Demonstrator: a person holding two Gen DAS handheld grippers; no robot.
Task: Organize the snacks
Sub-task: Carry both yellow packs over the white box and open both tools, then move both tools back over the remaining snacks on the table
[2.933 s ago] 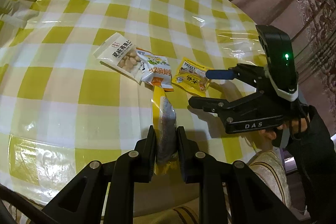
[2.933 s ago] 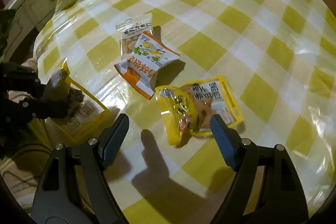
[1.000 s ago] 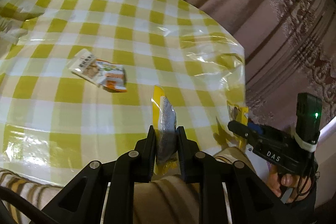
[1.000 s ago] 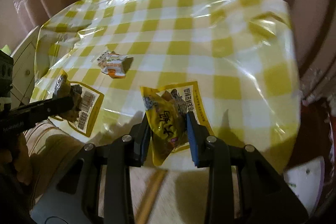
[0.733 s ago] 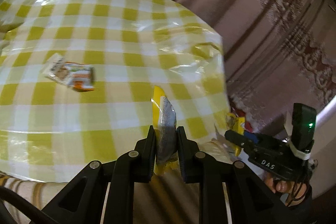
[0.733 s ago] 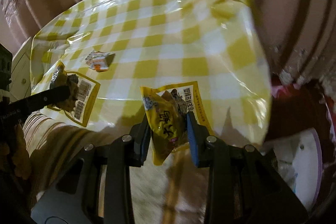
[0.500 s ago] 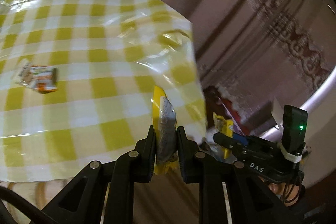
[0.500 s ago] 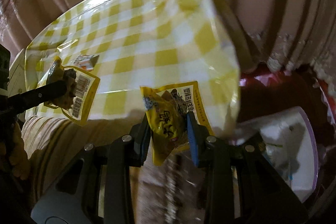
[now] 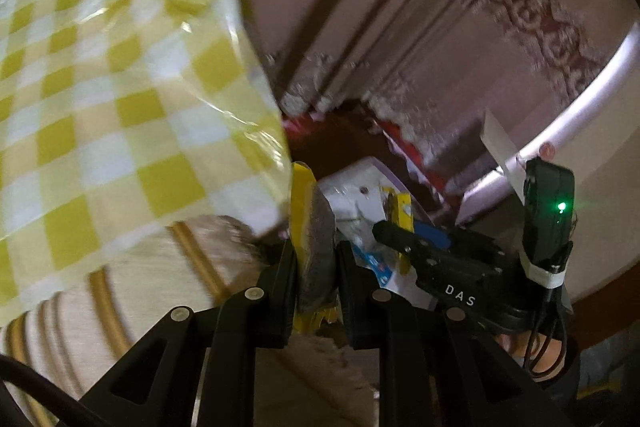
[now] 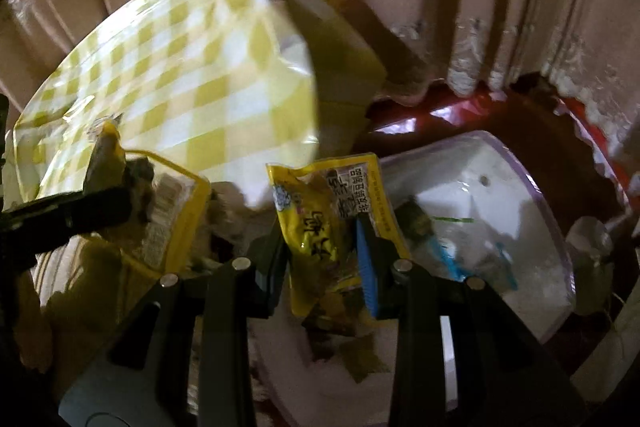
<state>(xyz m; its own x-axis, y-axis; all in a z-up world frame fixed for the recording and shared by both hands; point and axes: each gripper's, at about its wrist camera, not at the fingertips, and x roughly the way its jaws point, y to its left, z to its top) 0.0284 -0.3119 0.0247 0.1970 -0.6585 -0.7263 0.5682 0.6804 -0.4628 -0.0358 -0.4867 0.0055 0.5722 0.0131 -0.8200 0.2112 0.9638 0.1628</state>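
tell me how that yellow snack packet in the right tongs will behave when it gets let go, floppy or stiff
Probably floppy: the yellow snack packet is crinkled film that bends above the right tongs, which pinch it. It looks light for its size, held by one small grip. Its glossy film may be slippery, so it would likely slide and land flat in the white bin beyond it.

"DAS" on right tool point(image 9: 404, 227)

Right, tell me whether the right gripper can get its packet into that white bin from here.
Probably yes. The right gripper holds the yellow snack packet just beside the white bin, whose open top faces it with nothing between. The table edge is behind.
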